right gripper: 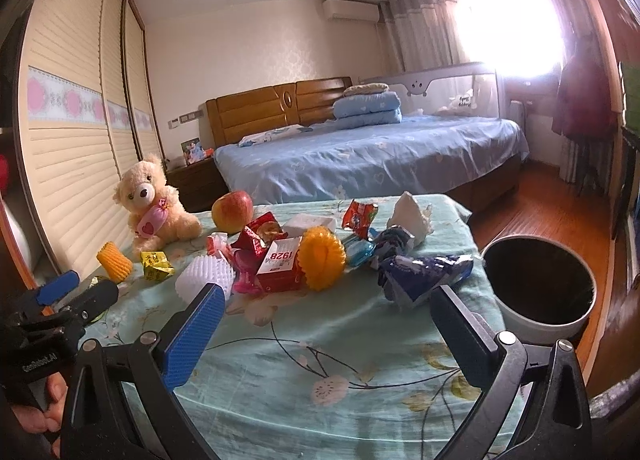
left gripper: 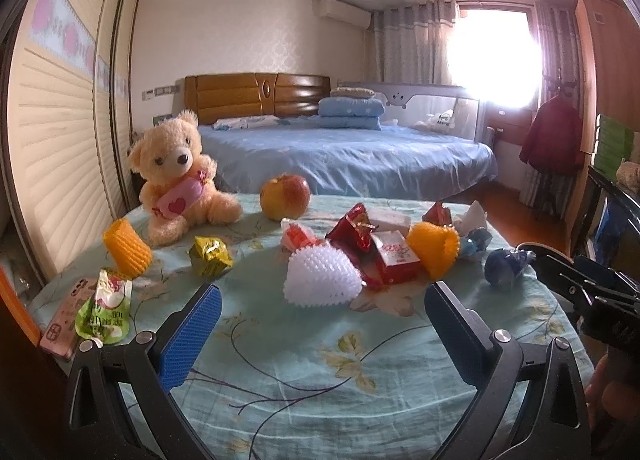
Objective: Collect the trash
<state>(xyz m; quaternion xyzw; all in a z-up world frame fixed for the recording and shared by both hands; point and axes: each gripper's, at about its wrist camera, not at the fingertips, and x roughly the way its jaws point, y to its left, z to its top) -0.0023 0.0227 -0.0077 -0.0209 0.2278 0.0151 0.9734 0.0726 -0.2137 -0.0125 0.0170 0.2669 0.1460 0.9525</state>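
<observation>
Trash lies scattered on a table with a floral light-green cloth (left gripper: 320,372): a white foam fruit net (left gripper: 322,274), a red box (left gripper: 396,256), orange foam nets (left gripper: 434,250) (left gripper: 126,246), a gold wrapper (left gripper: 210,256), a green pouch (left gripper: 106,306) and a blue crumpled bag (right gripper: 420,274). My left gripper (left gripper: 320,318) hovers open just short of the white net, nothing between its blue pads. My right gripper (right gripper: 324,324) is open too, its right finger close to the blue bag. A round bin (right gripper: 540,284) stands on the floor right of the table.
A teddy bear (left gripper: 180,176), an apple (left gripper: 285,196) and a pink phone (left gripper: 66,320) also sit on the table. Behind lies a blue bed (left gripper: 352,156); wardrobe doors (left gripper: 60,140) run along the left. The other gripper's body (left gripper: 592,292) shows at the right edge.
</observation>
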